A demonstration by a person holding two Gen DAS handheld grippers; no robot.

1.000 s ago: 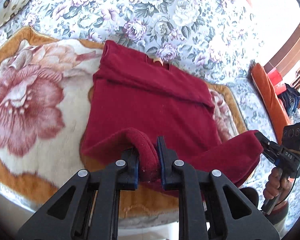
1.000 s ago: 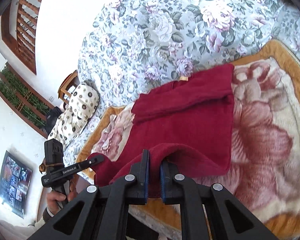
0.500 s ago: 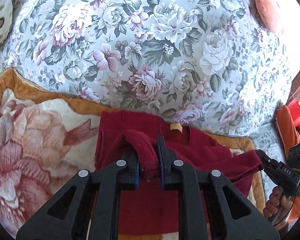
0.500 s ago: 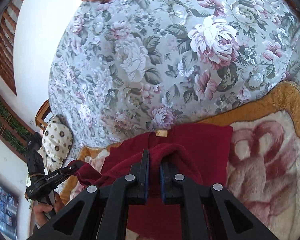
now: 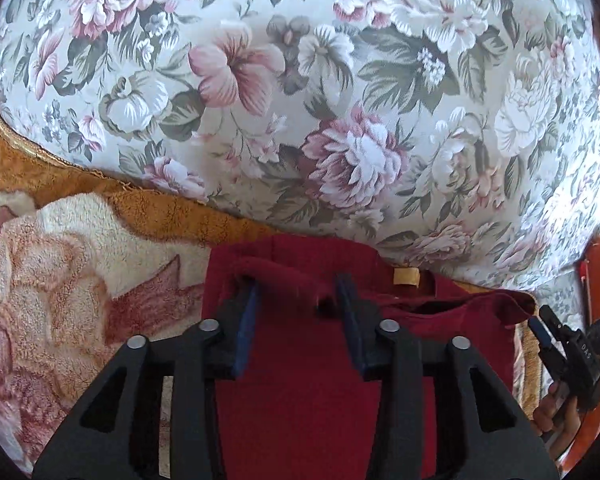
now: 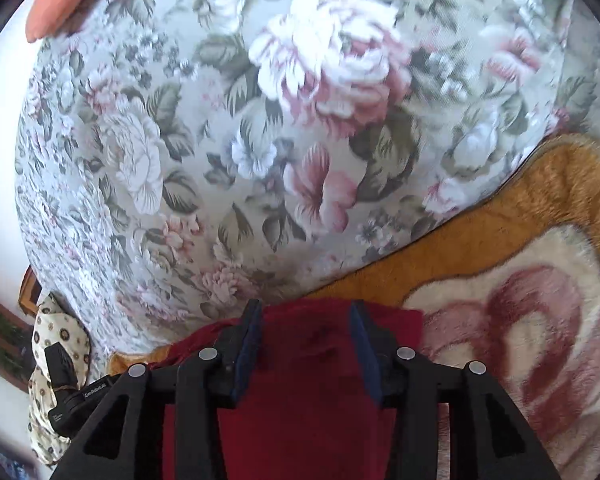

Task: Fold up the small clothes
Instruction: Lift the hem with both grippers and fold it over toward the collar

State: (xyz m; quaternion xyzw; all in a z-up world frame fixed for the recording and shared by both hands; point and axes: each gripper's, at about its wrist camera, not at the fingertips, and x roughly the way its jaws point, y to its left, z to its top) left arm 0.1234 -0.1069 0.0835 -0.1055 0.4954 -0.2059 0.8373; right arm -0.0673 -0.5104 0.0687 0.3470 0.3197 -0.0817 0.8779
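a bed fills both views, spread with a floral sheet (image 5: 340, 100) and, nearer the cameras, a plush blanket (image 5: 60, 264) with an orange border and big pink roses. on that blanket lies the red sweater (image 5: 320, 400), with its bottom hem brought up to the neckline, where a small tan label (image 5: 406, 277) shows just beyond the hem. the left gripper (image 5: 296, 312) has just been opening: its jaws stand about half apart, and the thick hem edge arches loosely between them, draped on the left pad but not squeezed. the right gripper (image 6: 305, 320) has likewise just been opening and stands at a middling width, with the red cloth lying flat between and under its jaws, not pinched. in the left wrist view the right gripper also appears at the far right edge, held by a hand (image 5: 556, 416), just off the sweater's right corner. judging by how the cloth lies, 1 bottom-to-top fold is laid and being released. the sweater now looks halved in length, and the sleeves seem already tucked inside, though that is hard to confirm. what probably remains is clearing both grippers off the hem without dragging it back, smoothing the raised edge, and perhaps 1 more fold across to make a compact bundle.
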